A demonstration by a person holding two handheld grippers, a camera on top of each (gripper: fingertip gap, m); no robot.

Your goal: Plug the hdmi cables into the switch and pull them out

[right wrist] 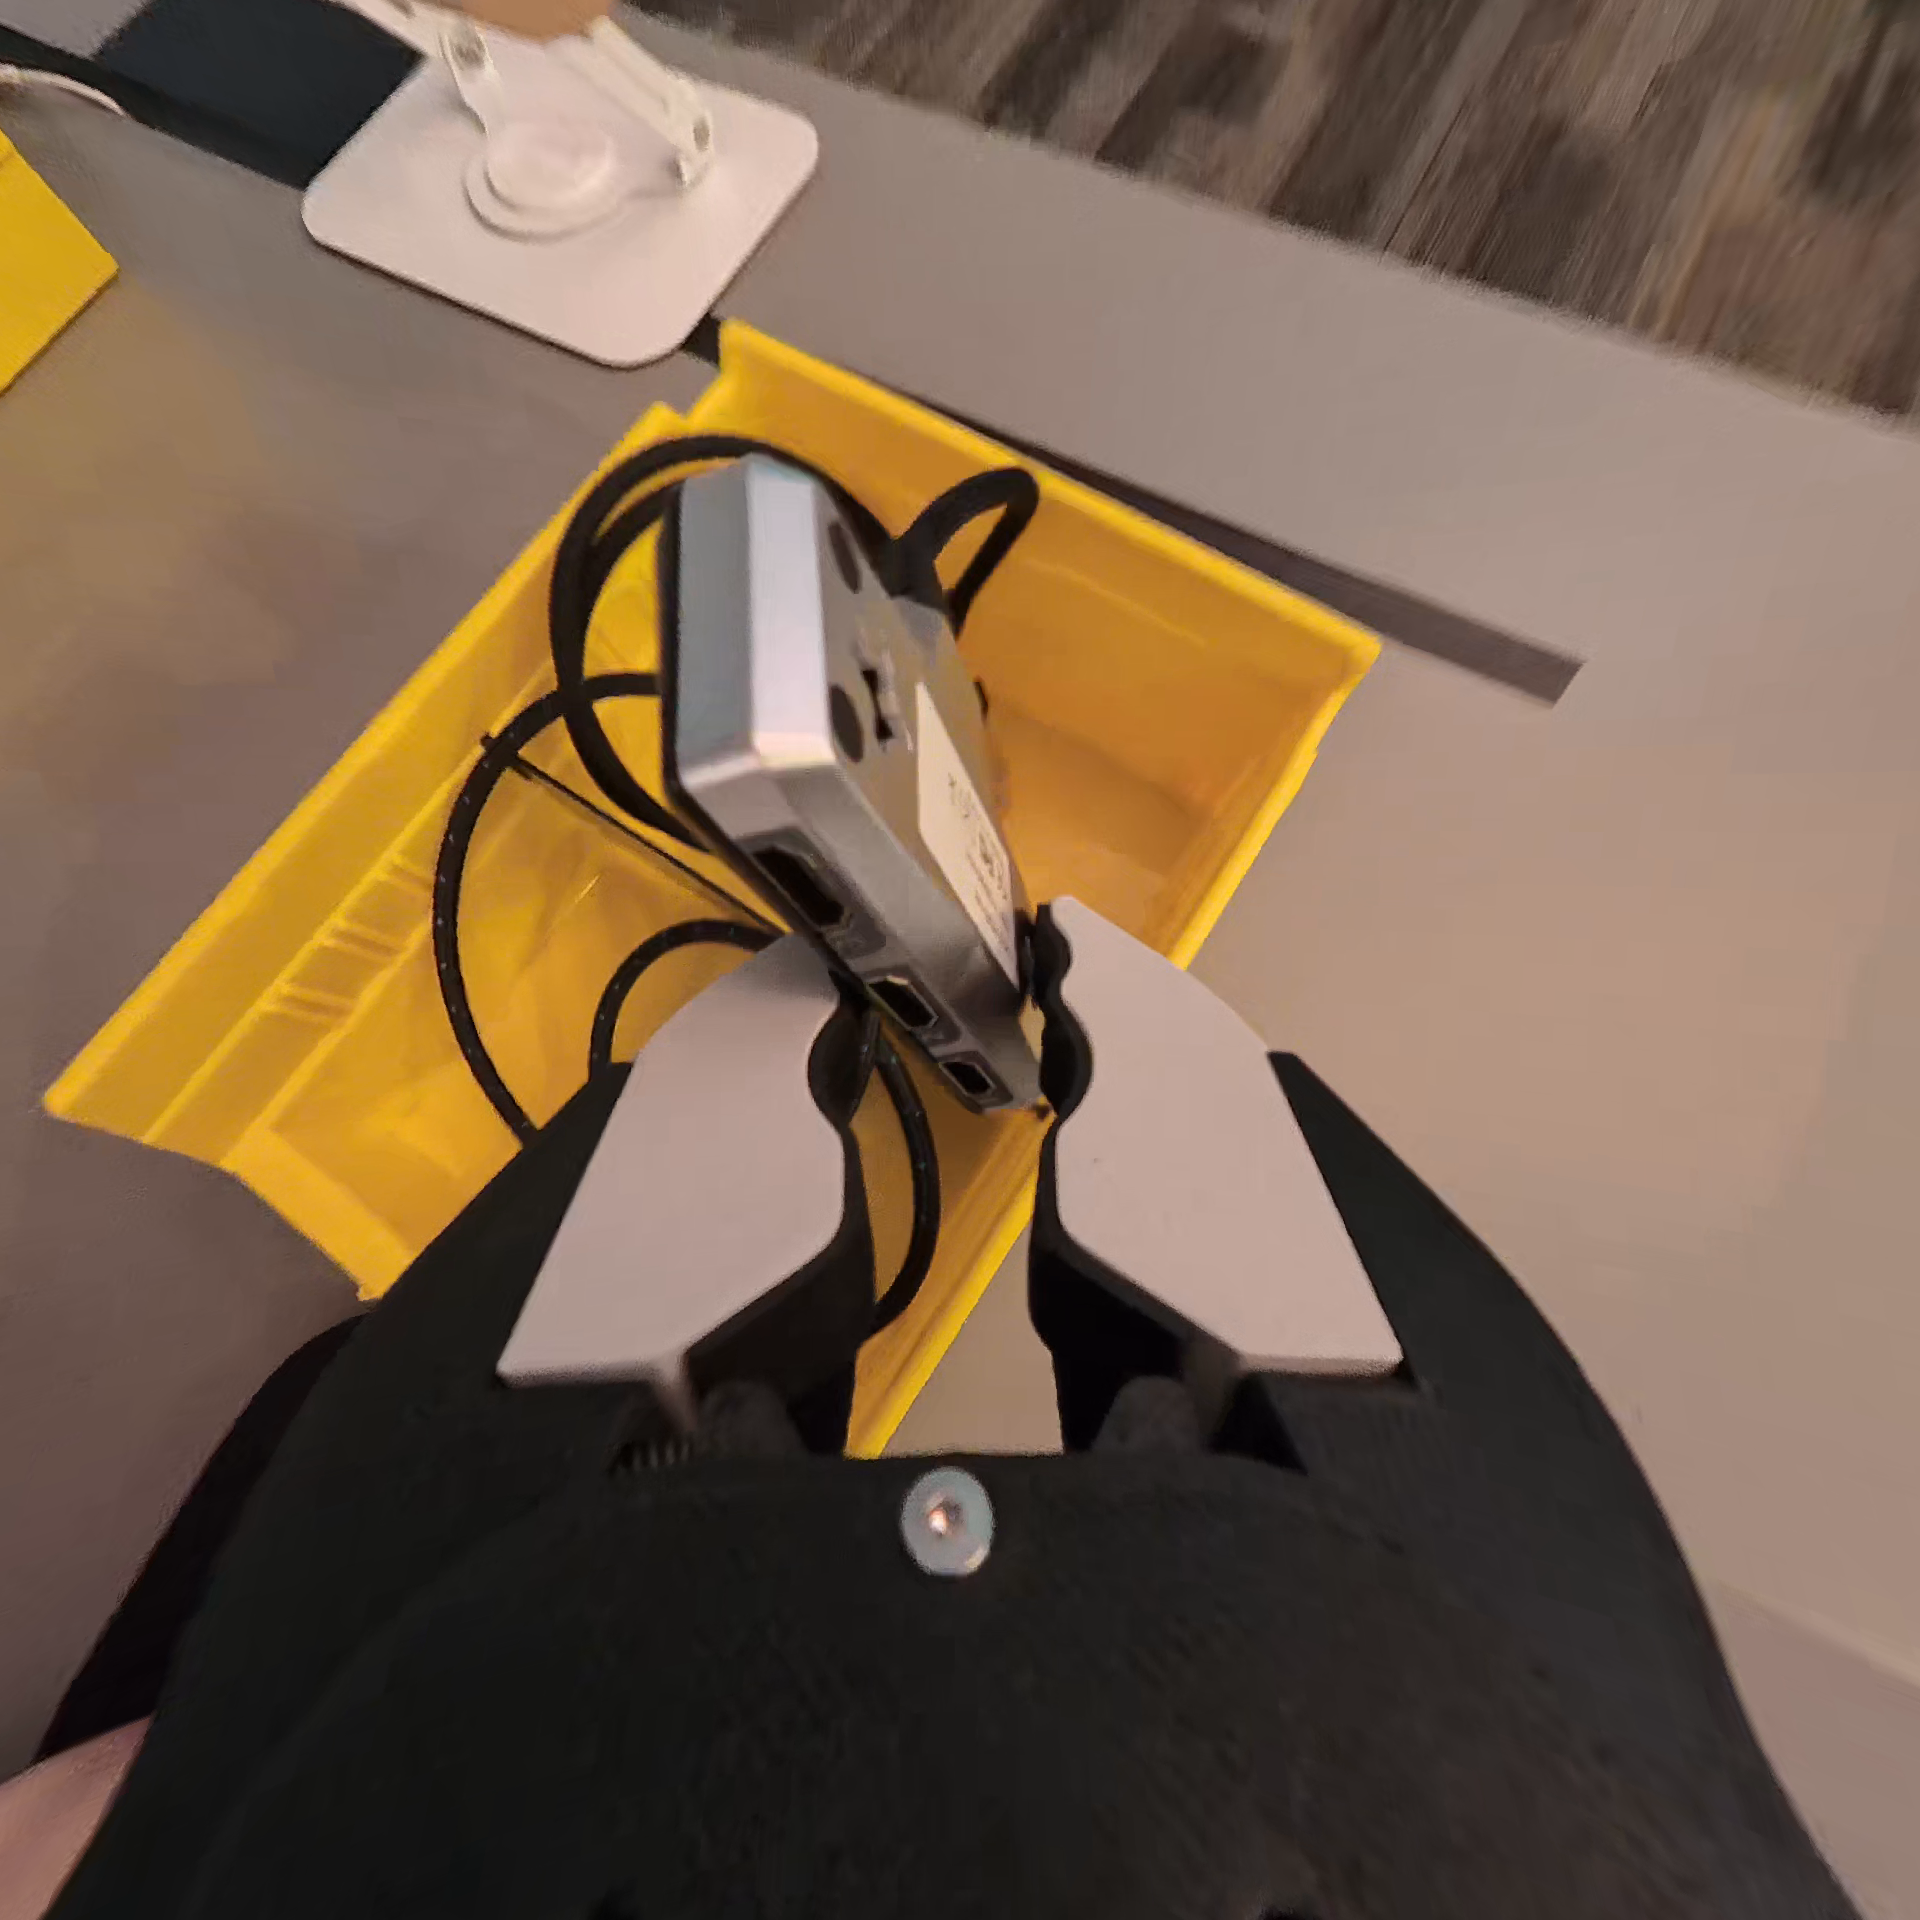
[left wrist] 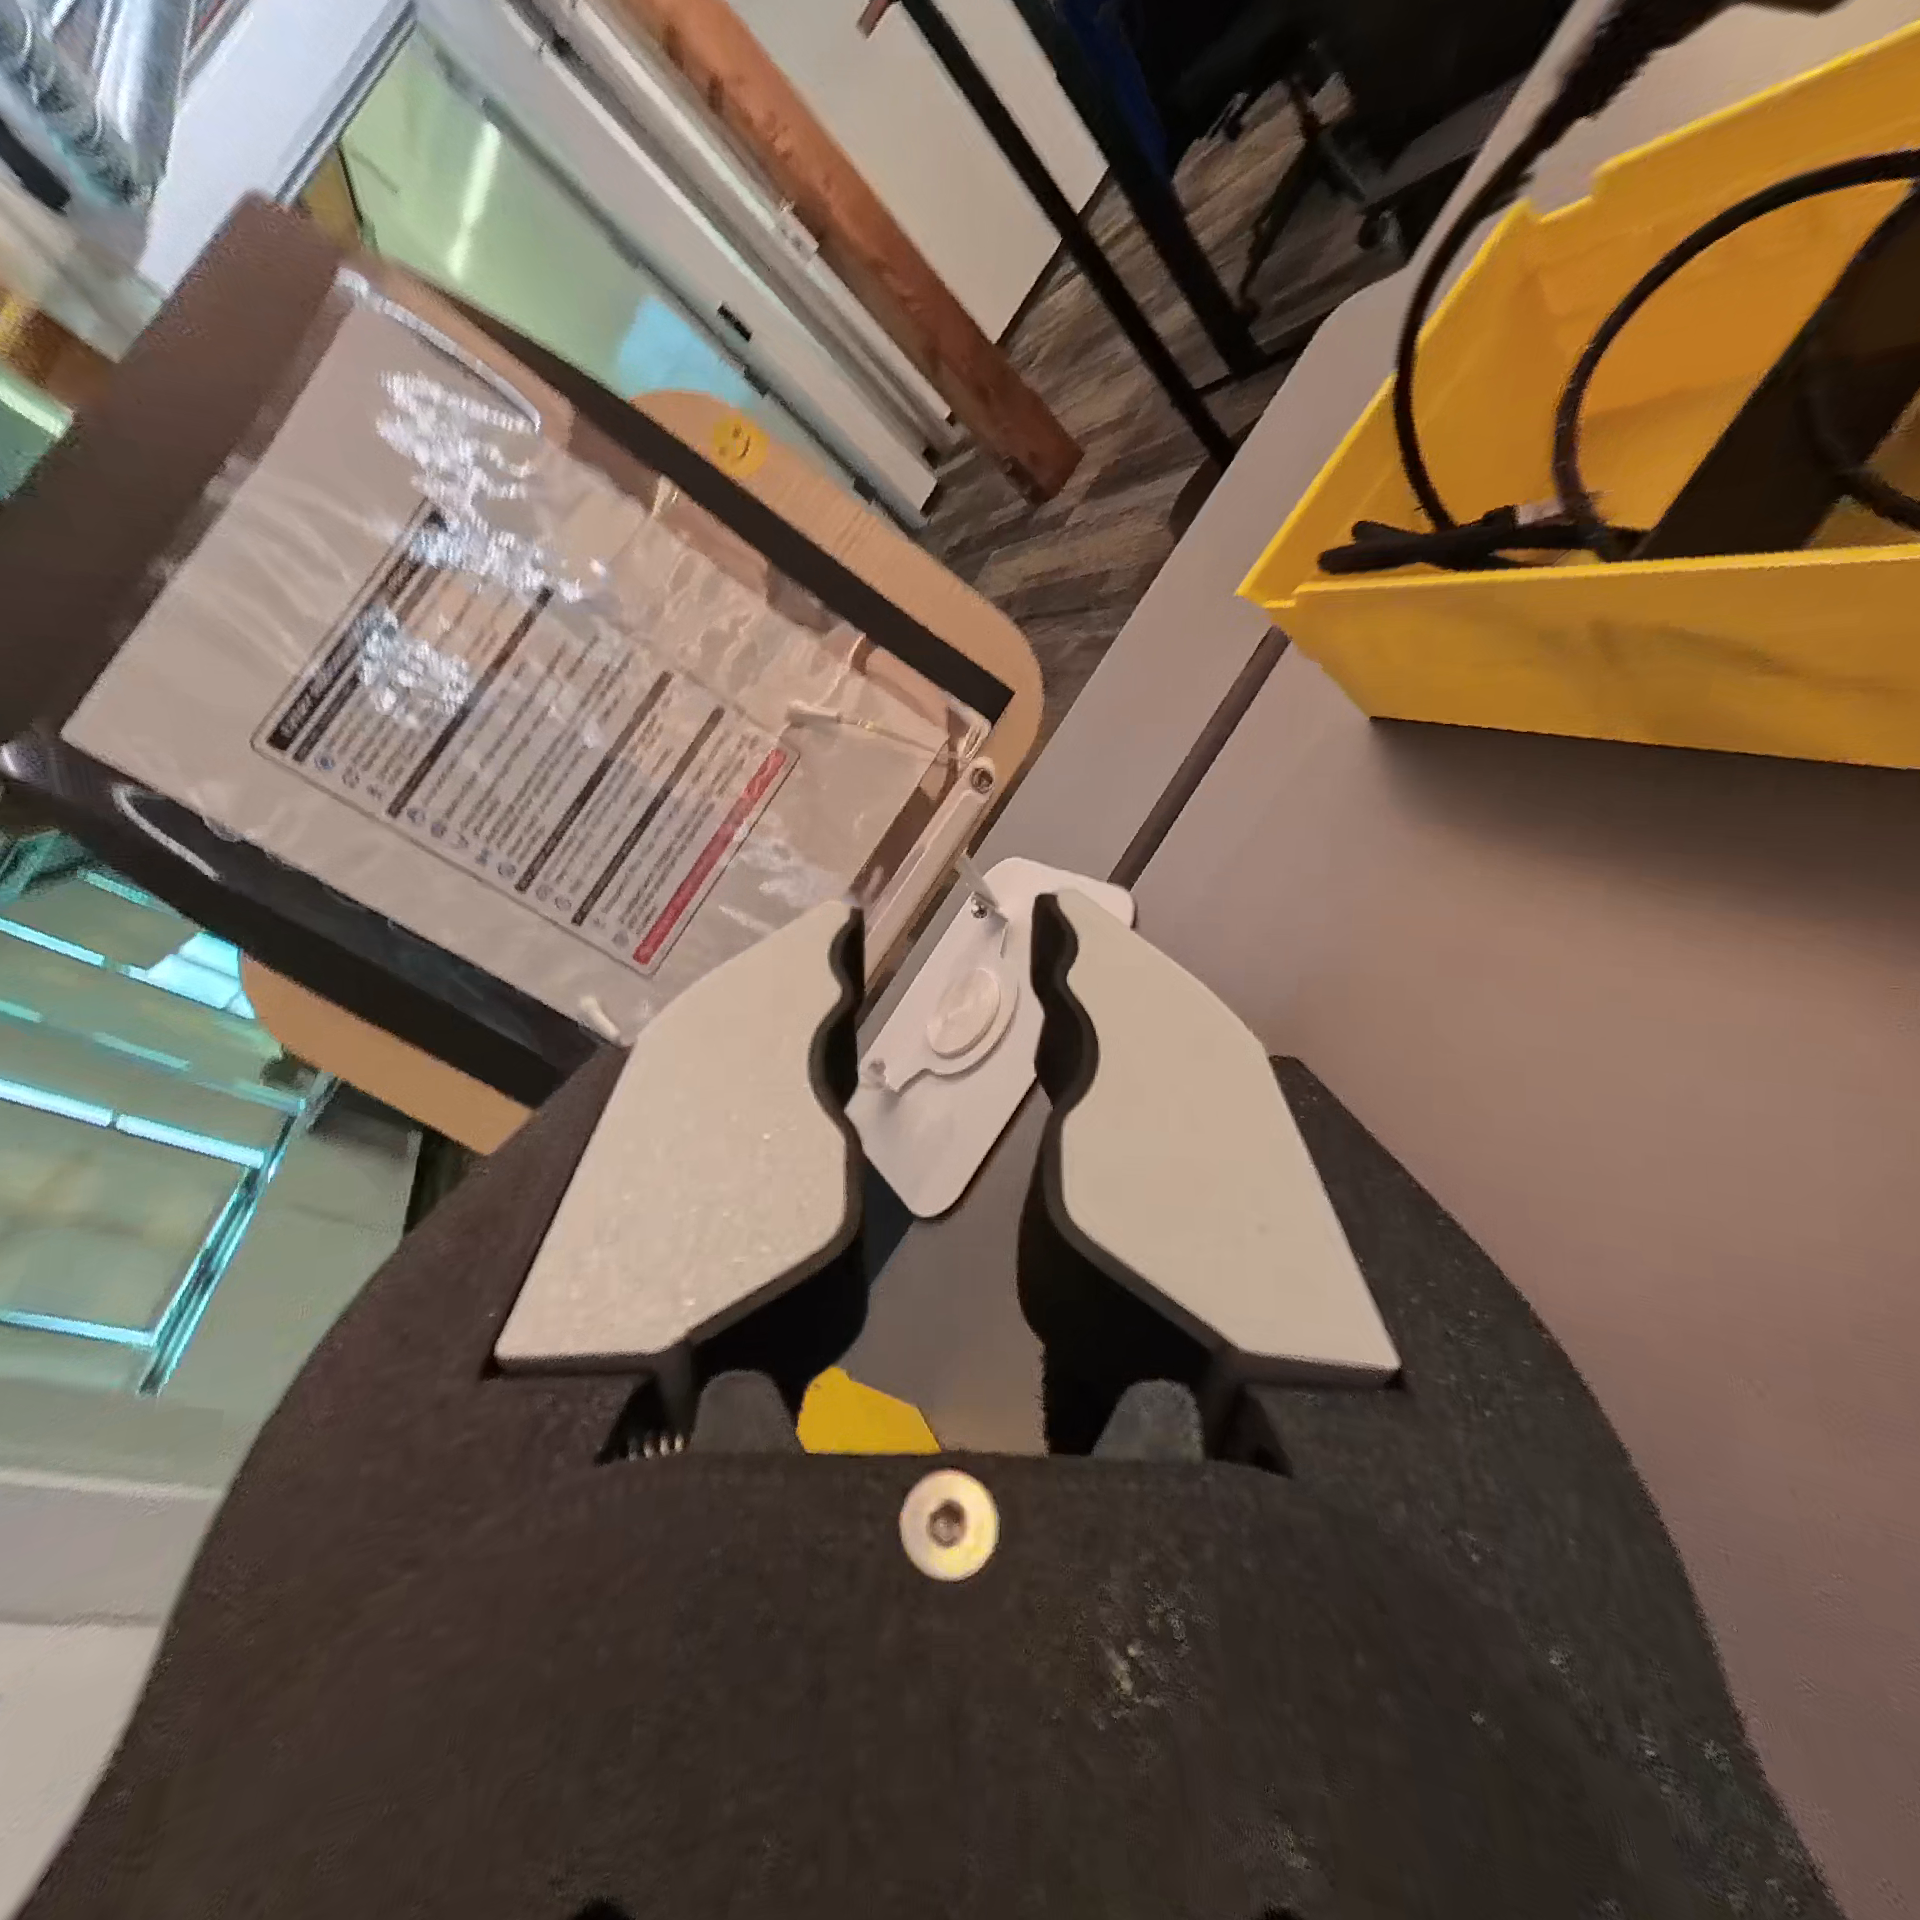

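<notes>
A grey table carried a yellow bin. The right gripper clamped the switch above it, long axis toward 11 o'clock, ports facing back. The left gripper hung open, empty; cables lay at its 2 o'clock.

One silver switch showing three ports is sitting between the right tongs, several black cables whose number I cannot tell are lying in one yellow bin beyond them, and one white stand is resting farther off.
</notes>
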